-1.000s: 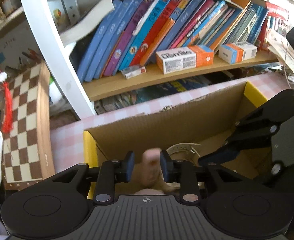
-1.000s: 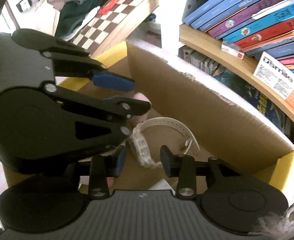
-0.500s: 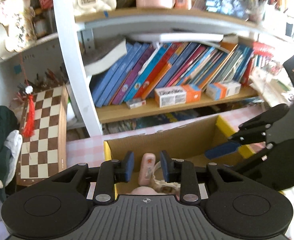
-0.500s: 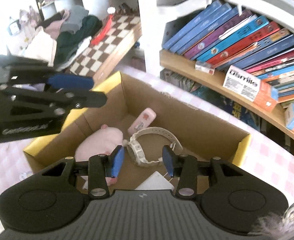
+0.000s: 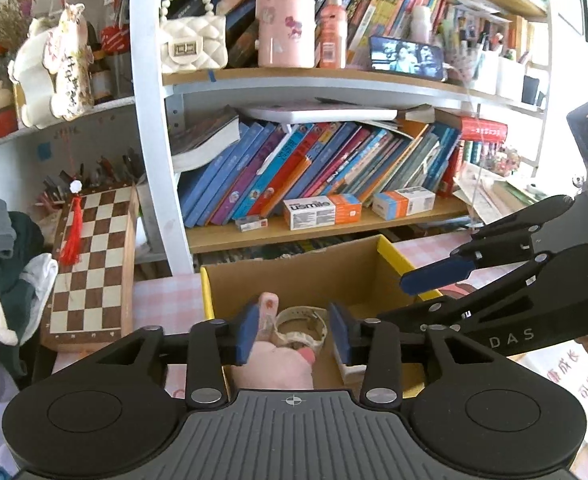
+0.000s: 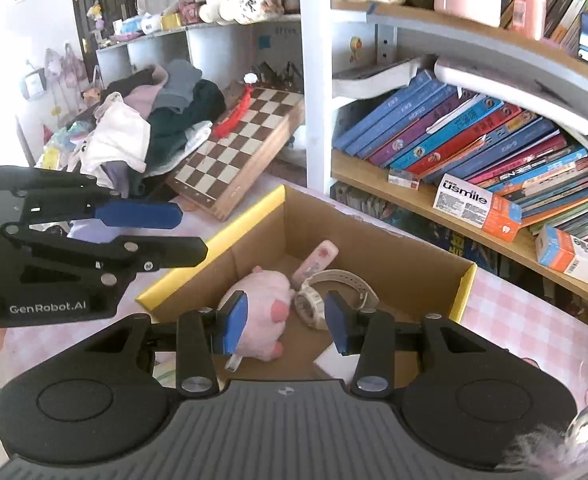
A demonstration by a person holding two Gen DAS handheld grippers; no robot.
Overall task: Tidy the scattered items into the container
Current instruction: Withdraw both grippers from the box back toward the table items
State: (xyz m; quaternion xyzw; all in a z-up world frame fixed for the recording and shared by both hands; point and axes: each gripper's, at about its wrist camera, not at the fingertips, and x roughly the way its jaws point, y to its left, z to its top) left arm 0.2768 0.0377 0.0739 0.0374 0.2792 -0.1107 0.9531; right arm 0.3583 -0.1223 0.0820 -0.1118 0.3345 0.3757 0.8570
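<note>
Both the left gripper (image 5: 294, 334) and right gripper (image 6: 286, 324) hover with fingers spread and empty above the open brown cardboard box (image 6: 414, 256) at frame centre. Inside lie a pink plush toy (image 6: 264, 314), a white wristwatch (image 6: 326, 292) and a slim pink tube (image 6: 316, 258), its long axis slanting toward the upper right, apparently dropped in

Open, empty left claw (image 5: 294, 334) above cardboard box (image 5: 290, 280) with pink plush (image 5: 274, 368), white watch (image 5: 302, 328) inside.
</note>
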